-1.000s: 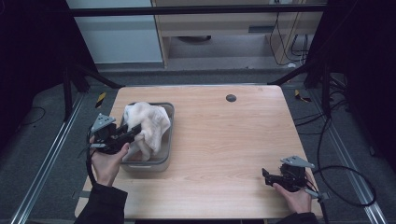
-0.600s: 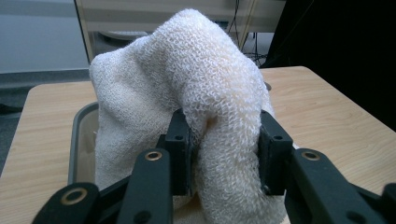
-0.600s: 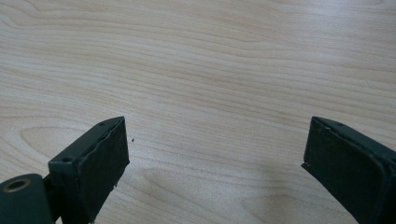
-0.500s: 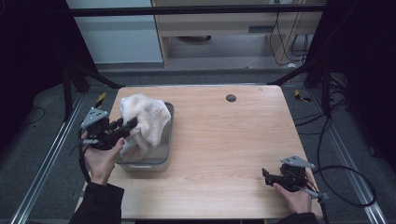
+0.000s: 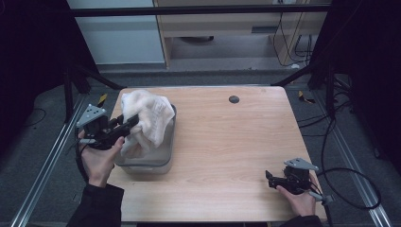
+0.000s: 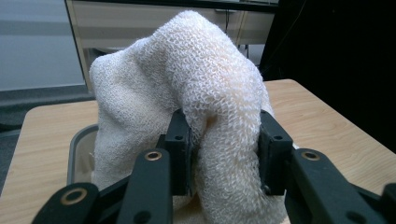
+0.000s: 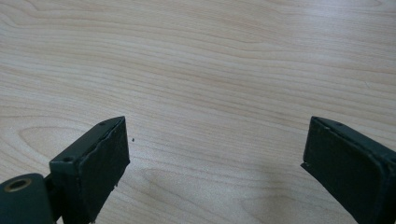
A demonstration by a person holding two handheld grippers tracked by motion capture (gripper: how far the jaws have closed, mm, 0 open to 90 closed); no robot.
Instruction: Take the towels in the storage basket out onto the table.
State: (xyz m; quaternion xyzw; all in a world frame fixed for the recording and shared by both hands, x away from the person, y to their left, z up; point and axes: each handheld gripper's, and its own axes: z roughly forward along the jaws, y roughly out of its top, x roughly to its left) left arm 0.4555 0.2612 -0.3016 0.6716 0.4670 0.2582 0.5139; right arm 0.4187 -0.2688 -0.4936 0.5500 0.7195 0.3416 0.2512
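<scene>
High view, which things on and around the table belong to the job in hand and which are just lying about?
In the job:
- white towel, pinched in the left gripper
- clear plastic tub under it

Lying about:
- right gripper, open, resting on the wooden table
- dark round spot on the tabletop
- yellow-black items on the floor

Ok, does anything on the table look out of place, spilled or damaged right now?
Nothing stands out. The white towel is bunched in the left gripper, hanging partly over the clear bin, which sits flat on the table. The right gripper is open over bare wood. No spill or damage is visible.
</scene>
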